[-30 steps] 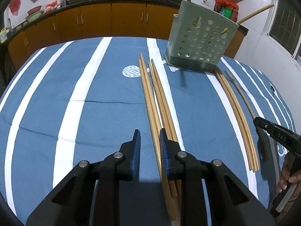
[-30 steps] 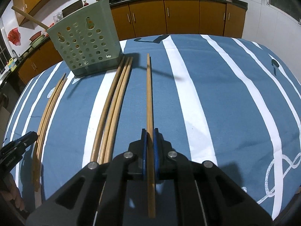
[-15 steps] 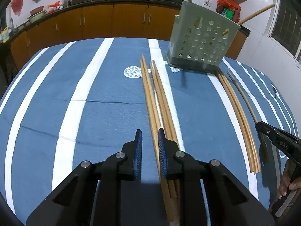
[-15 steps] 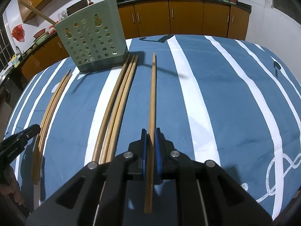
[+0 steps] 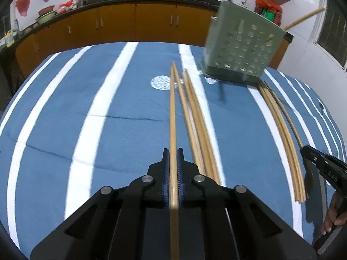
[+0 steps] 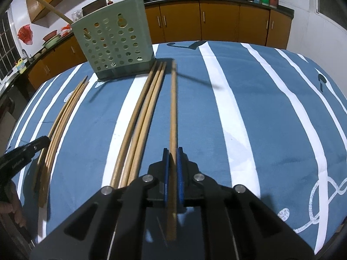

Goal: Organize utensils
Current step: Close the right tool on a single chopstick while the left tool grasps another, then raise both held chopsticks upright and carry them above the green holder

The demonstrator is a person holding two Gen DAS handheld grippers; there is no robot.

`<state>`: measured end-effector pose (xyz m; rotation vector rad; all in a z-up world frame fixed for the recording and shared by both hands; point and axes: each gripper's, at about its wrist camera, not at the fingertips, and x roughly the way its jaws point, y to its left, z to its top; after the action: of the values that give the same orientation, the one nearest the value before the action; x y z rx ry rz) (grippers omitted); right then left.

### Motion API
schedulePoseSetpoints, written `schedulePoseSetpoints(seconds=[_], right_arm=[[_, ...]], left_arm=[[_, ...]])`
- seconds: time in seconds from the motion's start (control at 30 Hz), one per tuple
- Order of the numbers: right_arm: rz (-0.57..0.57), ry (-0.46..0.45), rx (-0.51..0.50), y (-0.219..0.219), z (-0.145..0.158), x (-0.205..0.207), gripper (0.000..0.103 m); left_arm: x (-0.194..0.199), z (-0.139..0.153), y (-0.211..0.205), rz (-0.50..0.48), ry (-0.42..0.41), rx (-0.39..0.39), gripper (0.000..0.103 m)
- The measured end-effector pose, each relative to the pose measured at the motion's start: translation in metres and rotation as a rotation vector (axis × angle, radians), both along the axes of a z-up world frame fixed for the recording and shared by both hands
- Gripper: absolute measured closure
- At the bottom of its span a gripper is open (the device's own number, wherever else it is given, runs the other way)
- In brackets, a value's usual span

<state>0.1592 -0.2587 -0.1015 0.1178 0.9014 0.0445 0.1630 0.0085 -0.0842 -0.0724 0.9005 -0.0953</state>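
My left gripper [image 5: 173, 154] is shut on a long wooden chopstick [image 5: 172, 112] that points ahead over the table. Beside it lie several loose chopsticks [image 5: 196, 121]. My right gripper [image 6: 172, 153] is shut on another chopstick [image 6: 173, 108], lifted with its tip toward the pale green perforated utensil holder [image 6: 115, 43]. The holder [image 5: 240, 47] stands at the far side with chopsticks sticking out of it. Further chopstick bundles lie on the cloth [image 6: 143, 112] [image 6: 63, 117] [image 5: 279, 130].
The table has a blue cloth with white stripes [image 5: 97, 112]. Orange kitchen cabinets [image 5: 138, 21] with pans on the counter run behind it. The right gripper shows at the right edge of the left wrist view [image 5: 321, 166]; the left one at the left edge of the right wrist view [image 6: 23, 153].
My left gripper was open beside the chopsticks; it has now shut on one and lifted it. My right gripper has raised its chopstick toward the holder.
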Motion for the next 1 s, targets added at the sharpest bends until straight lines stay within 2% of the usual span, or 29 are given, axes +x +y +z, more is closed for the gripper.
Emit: schedulePoseSetpoints(seconds=[0.13, 0.23, 0.53, 1.0], right_arm=[[-0.014, -0.007, -0.013, -0.002, 0.0, 0.006, 0.094], [-0.069, -0.02, -0.031, -0.012, 0.0, 0.013, 0.094], [-0.096, -0.036, -0.033, -0.023, -0.003, 0.016, 0.094], [-0.093, -0.035, -0.039, -0.022, -0.003, 0.007, 0.094]], left_arm=[[0.01, 0.0, 0.016, 0.049, 0.0, -0.006, 0.095], [0.014, 0.0, 0.025, 0.069, -0.002, -0.016, 0.095], [0.011, 0.0, 0.028, 0.066, -0.014, -0.028, 0.095], [0.002, 0.0, 0.026, 0.038, -0.013, 0.003, 0.095]])
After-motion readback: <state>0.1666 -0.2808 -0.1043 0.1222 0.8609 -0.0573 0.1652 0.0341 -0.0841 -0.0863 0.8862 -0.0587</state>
